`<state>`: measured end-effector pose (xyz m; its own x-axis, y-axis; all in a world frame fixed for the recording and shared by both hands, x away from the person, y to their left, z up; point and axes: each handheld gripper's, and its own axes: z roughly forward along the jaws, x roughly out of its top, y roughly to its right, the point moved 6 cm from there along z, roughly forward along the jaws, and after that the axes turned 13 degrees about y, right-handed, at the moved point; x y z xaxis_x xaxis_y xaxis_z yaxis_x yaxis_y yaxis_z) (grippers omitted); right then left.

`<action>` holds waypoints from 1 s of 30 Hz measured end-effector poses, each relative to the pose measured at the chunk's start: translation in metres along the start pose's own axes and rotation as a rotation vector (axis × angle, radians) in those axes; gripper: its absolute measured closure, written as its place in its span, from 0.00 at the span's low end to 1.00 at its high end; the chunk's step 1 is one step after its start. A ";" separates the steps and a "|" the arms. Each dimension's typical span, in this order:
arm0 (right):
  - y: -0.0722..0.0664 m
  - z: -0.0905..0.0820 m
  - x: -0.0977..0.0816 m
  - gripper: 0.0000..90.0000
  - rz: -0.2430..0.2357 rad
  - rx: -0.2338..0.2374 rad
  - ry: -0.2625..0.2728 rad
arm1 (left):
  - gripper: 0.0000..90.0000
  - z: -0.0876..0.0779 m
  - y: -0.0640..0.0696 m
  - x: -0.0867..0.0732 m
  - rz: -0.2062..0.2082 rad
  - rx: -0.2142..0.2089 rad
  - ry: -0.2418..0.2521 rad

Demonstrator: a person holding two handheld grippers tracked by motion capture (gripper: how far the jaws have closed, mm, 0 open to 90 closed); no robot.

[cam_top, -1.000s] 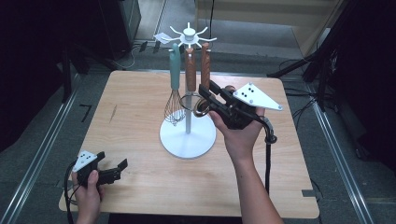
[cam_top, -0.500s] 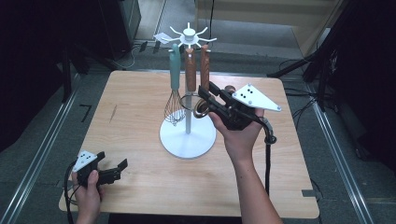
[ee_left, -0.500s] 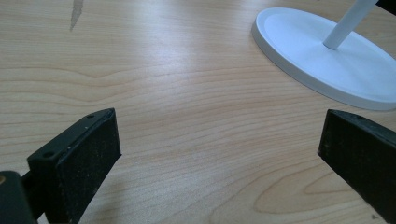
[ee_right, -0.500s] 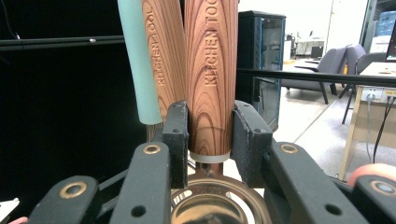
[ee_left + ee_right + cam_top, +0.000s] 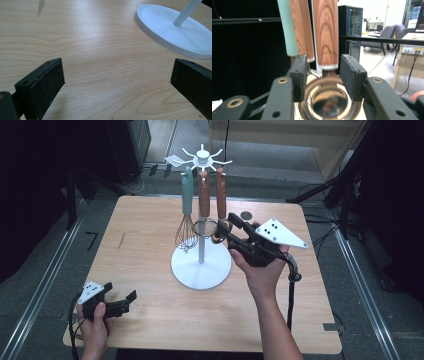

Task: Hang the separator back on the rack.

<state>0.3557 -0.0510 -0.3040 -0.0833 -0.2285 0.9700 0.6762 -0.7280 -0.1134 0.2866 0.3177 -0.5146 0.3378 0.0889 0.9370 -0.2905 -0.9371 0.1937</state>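
At the white utensil stand point(image 5: 201, 268), centre of the tabletop point(image 5: 150, 230), my right gripper point(image 5: 223, 231) fingers have just been opening; they flank the hanging gold ladle point(image 5: 329, 100) without pressing on it. Near left, my left gripper point(image 5: 127, 301) rests low, fingers spread wide, holding nothing.

No legible text or labels.
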 end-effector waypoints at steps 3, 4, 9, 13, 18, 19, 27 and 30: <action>0.004 -0.006 -0.007 0.55 0.007 -0.019 -0.008 | 0.00 0.000 0.000 0.000 -0.001 0.001 -0.002; 0.005 -0.007 -0.009 0.53 0.005 -0.028 -0.012 | 0.00 0.000 0.000 0.000 0.000 0.000 -0.001; 0.010 -0.018 -0.025 0.42 -0.001 -0.039 -0.032 | 0.00 0.000 0.000 0.000 0.006 0.001 -0.001; 0.016 -0.026 -0.038 0.32 0.000 -0.065 -0.057 | 0.00 0.000 0.000 0.000 0.007 -0.001 -0.001; 0.020 -0.035 -0.054 0.24 0.006 -0.095 -0.082 | 0.00 -0.001 0.001 0.000 0.012 -0.001 -0.001; 0.021 -0.038 -0.058 0.23 0.006 -0.099 -0.089 | 0.00 0.000 0.001 0.000 0.011 -0.001 0.000; 0.027 -0.056 -0.090 0.19 0.052 -0.114 -0.144 | 0.00 0.000 0.001 0.000 0.012 -0.003 -0.001; 0.029 -0.062 -0.099 0.18 0.048 -0.124 -0.154 | 0.00 -0.001 0.001 0.000 0.013 -0.004 -0.001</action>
<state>0.3381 -0.0902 -0.4165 0.0661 -0.1701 0.9832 0.5807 -0.7948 -0.1765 0.2858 0.3172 -0.5144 0.3345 0.0766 0.9393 -0.2981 -0.9369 0.1825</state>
